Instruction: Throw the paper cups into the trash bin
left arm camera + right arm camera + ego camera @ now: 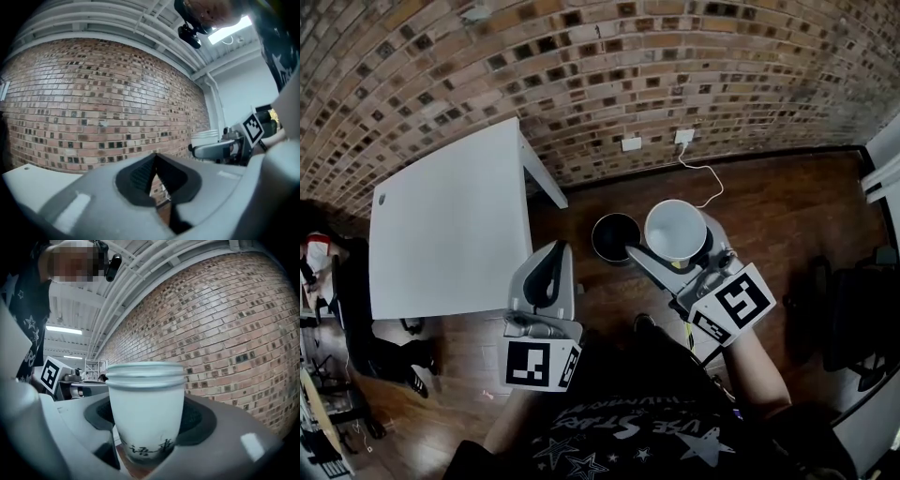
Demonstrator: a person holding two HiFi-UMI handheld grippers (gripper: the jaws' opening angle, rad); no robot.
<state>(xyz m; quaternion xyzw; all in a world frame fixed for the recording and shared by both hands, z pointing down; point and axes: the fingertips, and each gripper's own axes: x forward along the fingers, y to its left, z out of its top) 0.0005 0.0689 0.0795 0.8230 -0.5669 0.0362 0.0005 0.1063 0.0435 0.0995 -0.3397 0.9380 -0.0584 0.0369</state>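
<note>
A white paper cup (675, 228) (145, 399) with black print near its base stands upright between the jaws of my right gripper (672, 253) (146, 427), which is shut on it. The cup hangs above the wooden floor, just right of the round black trash bin (613, 236) that stands by the table leg. My left gripper (546, 274) (155, 161) is shut with nothing in it, its tips touching, near the white table's (450, 225) front right corner. The left gripper view shows the cup (205, 137) off to the right.
A brick wall runs along the back, with a wall socket (684, 137) and a white cable (705, 178) trailing onto the floor. Dark furniture (853, 319) stands at the right. Black stands and clutter (337, 309) sit left of the table.
</note>
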